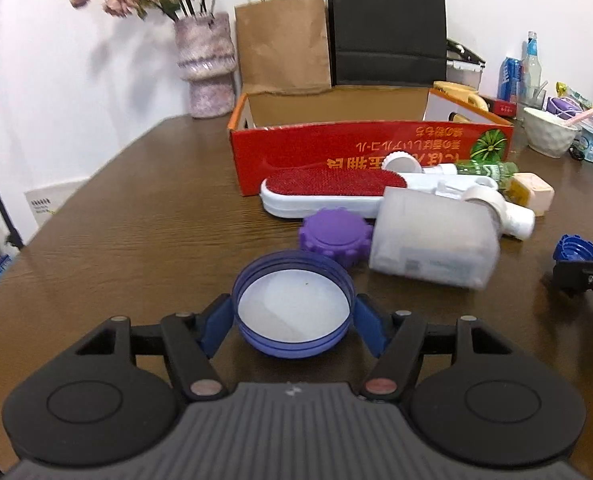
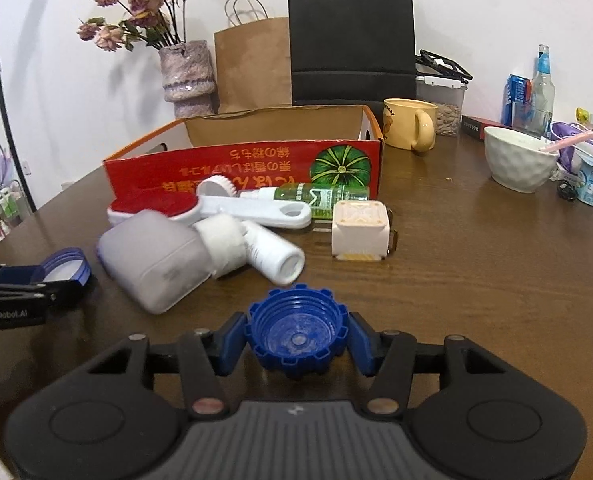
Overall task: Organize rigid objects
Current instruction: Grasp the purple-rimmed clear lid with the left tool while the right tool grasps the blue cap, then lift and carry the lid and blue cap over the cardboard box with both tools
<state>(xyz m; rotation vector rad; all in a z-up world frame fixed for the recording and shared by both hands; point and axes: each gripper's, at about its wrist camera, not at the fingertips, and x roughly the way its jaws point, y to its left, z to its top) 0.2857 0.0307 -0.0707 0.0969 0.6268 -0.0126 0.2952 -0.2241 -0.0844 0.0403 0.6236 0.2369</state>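
Observation:
My left gripper is shut on a translucent blue round lid, held low over the wooden table; it also shows in the right wrist view. My right gripper is shut on a dark blue notched cap, which also shows in the left wrist view. A purple notched cap, a frosted plastic container, a red-and-white brush, a white bottle, a green bottle and a cream cube lie in front of the open red cardboard box.
A flower vase, a brown paper bag and a black bag stand behind the box. A yellow mug, a white bowl, bottles and packets crowd the back right.

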